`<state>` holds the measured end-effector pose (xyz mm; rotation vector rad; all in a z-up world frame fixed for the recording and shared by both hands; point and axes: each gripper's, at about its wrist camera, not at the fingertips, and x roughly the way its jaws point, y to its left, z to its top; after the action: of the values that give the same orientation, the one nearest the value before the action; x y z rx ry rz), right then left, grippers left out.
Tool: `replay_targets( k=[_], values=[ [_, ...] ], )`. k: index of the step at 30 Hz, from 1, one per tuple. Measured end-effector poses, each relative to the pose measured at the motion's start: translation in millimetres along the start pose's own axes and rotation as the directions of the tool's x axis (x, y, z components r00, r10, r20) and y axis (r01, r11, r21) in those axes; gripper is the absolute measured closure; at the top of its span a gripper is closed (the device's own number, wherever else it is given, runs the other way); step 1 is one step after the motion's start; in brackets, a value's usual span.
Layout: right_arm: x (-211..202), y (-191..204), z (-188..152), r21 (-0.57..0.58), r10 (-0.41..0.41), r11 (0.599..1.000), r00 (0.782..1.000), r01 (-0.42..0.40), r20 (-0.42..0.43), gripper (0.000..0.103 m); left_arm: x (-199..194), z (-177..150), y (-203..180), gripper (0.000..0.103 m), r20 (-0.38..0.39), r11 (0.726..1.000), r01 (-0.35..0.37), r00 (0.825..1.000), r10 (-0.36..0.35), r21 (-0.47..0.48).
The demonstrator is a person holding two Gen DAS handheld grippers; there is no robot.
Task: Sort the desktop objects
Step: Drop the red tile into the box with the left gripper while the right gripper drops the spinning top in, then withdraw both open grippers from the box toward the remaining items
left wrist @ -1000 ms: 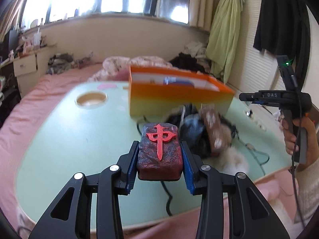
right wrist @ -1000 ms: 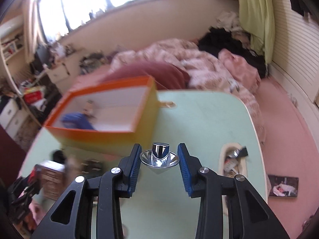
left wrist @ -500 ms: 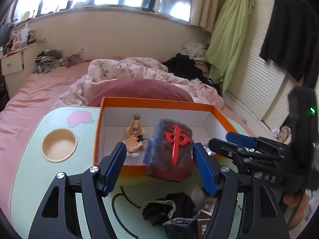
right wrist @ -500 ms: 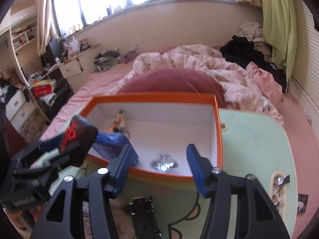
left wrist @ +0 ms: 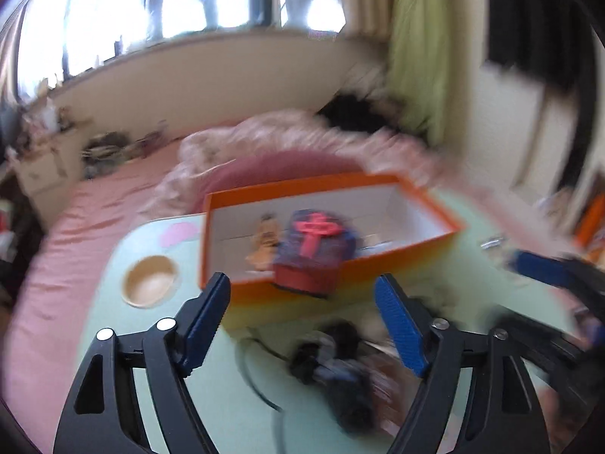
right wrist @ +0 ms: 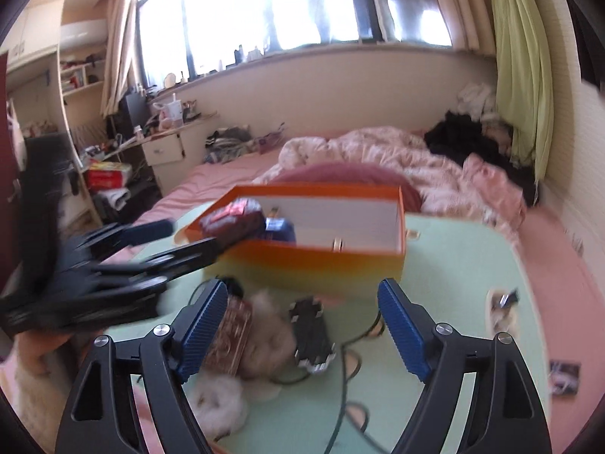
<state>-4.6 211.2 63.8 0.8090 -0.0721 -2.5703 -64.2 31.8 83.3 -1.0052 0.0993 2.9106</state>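
An orange box (left wrist: 423,204) with a white inside stands on the pale green table (left wrist: 143,340). The dark red mahjong block (left wrist: 312,253) with a red character sits at the box's near wall, beside a small yellow figure (left wrist: 264,238). My left gripper (left wrist: 302,325) is open and empty, just short of the box. My right gripper (right wrist: 302,333) is open and empty, above a brown patterned block (right wrist: 230,333), white fluff (right wrist: 264,336) and a black toy skateboard (right wrist: 312,335). The box (right wrist: 321,261) and the block (right wrist: 234,219) also show in the right wrist view.
A black cable (right wrist: 355,340) and a dark bundle (left wrist: 340,370) lie on the table in front of the box. A round wooden cup recess (left wrist: 151,282) sits at the table's left. A bed with pink bedding (right wrist: 416,159) lies behind the table.
My left gripper let go of the mahjong block into the box and drew back. My right gripper dropped the silver knob in the box, opened and pulled back over the clutter.
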Motion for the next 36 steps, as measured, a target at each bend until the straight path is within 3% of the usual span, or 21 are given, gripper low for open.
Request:
replay_targets(
  k=[1,3,7,10,14,16,17,18,21,23,24,31,33,36],
  values=[
    [0,-3,-1,0.017,0.005,1.000,1.000,-0.005,0.000,0.021,13,6,2,0.041,-0.019,1.000,-0.021,1.000,0.021,-0.006],
    [-1,-9,-4,0.042,-0.008,0.999,1.000,0.008,0.002,0.021,26,15,15,0.061,-0.019,0.997,-0.033,0.999,0.031,-0.074],
    [-4,-13,-16,0.056,-0.002,0.998,1.000,0.003,-0.006,0.021,3,8,27,0.062,0.075,0.984,0.108,0.992,-0.098,-0.138],
    [-5,-13,-30,0.046,-0.015,0.999,0.999,0.016,-0.030,0.021,-24,-11,25,0.062,0.107,0.985,0.125,0.988,-0.113,-0.117],
    [-9,-15,-53,0.054,-0.023,0.998,0.997,0.028,-0.078,0.021,-45,-43,33,0.061,0.059,0.973,0.179,0.983,-0.172,-0.144],
    [-9,-18,-62,0.058,-0.037,0.997,0.994,0.043,-0.100,0.020,-47,-62,33,0.044,0.008,0.971,0.186,0.982,-0.187,-0.152],
    [-6,-20,-69,0.055,-0.053,0.997,0.991,0.060,-0.119,0.018,-47,-72,32,0.029,-0.015,0.972,0.176,0.983,-0.180,-0.154],
    [-1,-21,-73,0.048,-0.075,0.995,0.987,0.082,-0.140,0.012,-46,-82,31,0.024,-0.027,0.976,0.156,0.986,-0.162,-0.151],
    [10,-13,-86,-0.077,-0.253,0.966,0.963,0.246,-0.096,0.001,-29,-104,21,0.024,-0.094,0.996,0.039,0.994,-0.046,-0.078],
    [11,-14,-87,-0.062,-0.244,0.969,0.965,0.239,-0.093,0.000,-21,-113,14,0.015,-0.061,1.000,-0.011,0.998,0.010,-0.014],
    [10,-14,-87,-0.060,-0.243,0.969,0.966,0.238,-0.093,0.000,-20,-116,15,0.013,-0.042,0.999,-0.020,0.999,0.019,-0.025],
    [8,-16,-91,-0.063,-0.243,0.969,0.967,0.239,-0.079,0.000,-15,-124,23,0.010,-0.012,0.998,-0.010,1.000,0.009,-0.062],
    [9,-16,-91,-0.062,-0.242,0.969,0.967,0.238,-0.080,0.000,-12,-122,23,0.000,-0.019,0.998,-0.005,1.000,0.004,-0.057],
    [7,-16,-93,-0.064,-0.241,0.970,0.968,0.236,-0.074,0.000,-17,-119,24,0.000,-0.018,0.998,-0.003,1.000,0.002,-0.055]
  ],
)
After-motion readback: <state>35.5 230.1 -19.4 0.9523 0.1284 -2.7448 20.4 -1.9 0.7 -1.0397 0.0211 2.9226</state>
